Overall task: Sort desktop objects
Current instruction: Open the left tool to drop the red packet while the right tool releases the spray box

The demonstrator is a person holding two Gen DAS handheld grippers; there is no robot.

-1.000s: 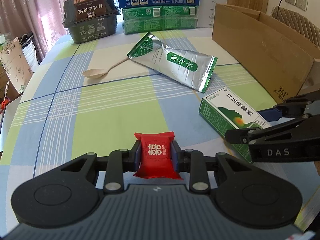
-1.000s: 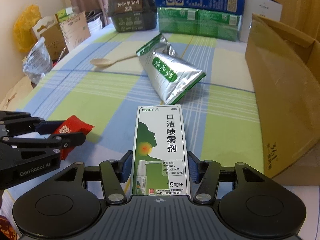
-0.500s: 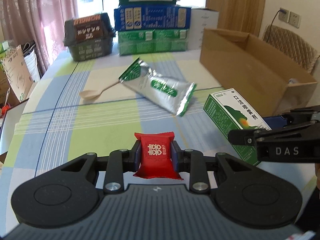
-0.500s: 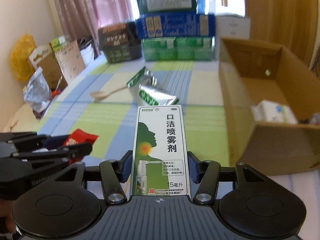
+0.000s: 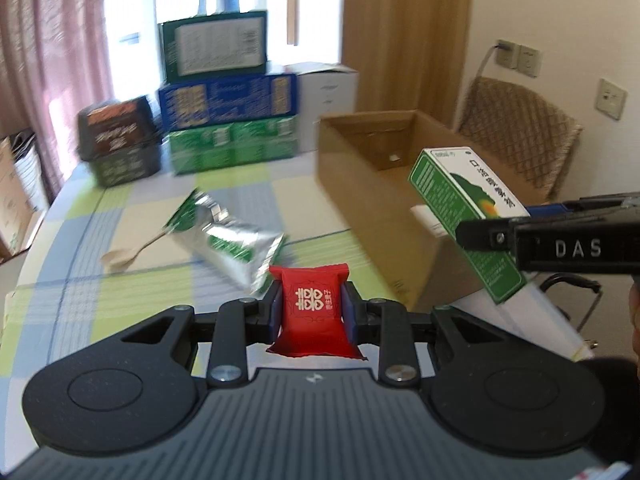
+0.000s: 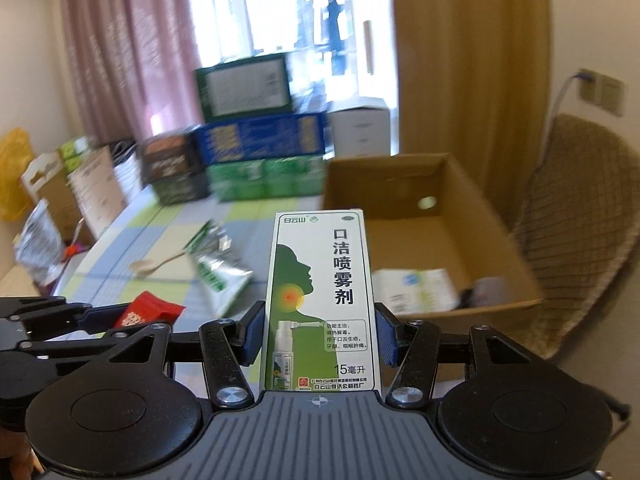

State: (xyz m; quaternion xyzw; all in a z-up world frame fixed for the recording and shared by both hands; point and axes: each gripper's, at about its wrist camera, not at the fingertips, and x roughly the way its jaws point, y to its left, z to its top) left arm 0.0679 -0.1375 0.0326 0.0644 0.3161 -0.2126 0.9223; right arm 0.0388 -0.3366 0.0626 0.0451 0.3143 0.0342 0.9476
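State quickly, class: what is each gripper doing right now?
Left gripper: shut on the red candy packet.
Right gripper: shut on the green-and-white spray box.

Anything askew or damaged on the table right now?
Only the silver-green foil pouch: crumpled, lying on its side askew over the tablecloth, touching a wooden spoon. No spill or damage visible; frames are blurred.

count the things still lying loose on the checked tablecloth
2: a silver and green pouch mid-table and a spoon beside it on its left. The stacked boxes at the far end are not counted; more may be hidden.
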